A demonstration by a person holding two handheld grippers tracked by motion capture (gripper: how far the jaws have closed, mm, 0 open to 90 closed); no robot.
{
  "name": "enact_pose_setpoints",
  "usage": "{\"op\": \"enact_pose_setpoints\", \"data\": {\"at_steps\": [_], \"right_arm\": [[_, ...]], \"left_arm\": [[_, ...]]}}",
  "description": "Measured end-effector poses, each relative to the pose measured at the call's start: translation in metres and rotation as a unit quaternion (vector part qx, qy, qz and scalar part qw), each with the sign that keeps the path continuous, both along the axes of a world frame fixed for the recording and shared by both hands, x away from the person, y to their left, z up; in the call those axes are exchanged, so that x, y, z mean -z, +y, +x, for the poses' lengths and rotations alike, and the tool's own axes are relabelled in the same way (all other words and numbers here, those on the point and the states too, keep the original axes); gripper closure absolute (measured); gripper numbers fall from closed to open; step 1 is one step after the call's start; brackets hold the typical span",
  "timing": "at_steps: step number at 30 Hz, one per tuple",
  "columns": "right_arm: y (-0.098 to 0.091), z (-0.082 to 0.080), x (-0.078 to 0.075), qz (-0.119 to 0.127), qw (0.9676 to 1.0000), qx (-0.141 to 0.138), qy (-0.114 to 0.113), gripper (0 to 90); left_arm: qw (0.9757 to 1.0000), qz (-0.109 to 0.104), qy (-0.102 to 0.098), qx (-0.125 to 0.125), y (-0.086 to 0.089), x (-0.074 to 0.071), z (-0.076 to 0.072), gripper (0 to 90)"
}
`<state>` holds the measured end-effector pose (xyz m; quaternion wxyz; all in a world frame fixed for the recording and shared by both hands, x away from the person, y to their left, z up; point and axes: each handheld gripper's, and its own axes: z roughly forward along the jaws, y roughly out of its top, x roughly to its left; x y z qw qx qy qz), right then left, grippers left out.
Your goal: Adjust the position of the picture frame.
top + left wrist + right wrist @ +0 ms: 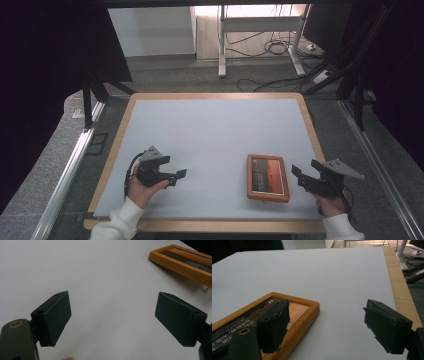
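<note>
My left gripper [172, 175] and right gripper [303, 175]: matte black, blocky jaws, each topped by a grey three-cornered plate. Brass-ringed screw holes. Black cables trail. White knit sleeves [120, 222].

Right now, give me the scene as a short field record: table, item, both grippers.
table: grey mat with wooden border
item: wooden frame, flat on mat, near right front
left gripper: open, nothing between jaws, left of frame, apart from it
right gripper: open, nothing gripped, close beside frame's right edge
contact: none visible
</note>
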<state>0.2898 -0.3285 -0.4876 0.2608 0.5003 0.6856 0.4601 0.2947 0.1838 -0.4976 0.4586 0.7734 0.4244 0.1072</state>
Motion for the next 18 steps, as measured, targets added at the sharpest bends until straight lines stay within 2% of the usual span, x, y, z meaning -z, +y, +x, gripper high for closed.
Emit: {"op": "enact_pose_setpoints", "data": {"at_steps": [9, 12, 18], "right_arm": [[0.003, -0.005, 0.001, -0.005, 1.0, 0.005, 0.006, 20.9], [0.008, -0.018, -0.002, -0.012, 0.9999, 0.005, 0.0, 21.0], [0.008, -0.049, -0.005, -0.007, 0.9999, 0.008, -0.004, 21.4]], "left_arm": [[1.0, -0.007, 0.0, 0.002, 0.003, 0.001, 0.001, 13.2], [0.9999, -0.001, -0.009, 0.009, 0.002, 0.0, -0.002, 13.2], [0.9999, -0.007, -0.005, 0.006, 0.003, 0.001, -0.003, 13.3]]}}
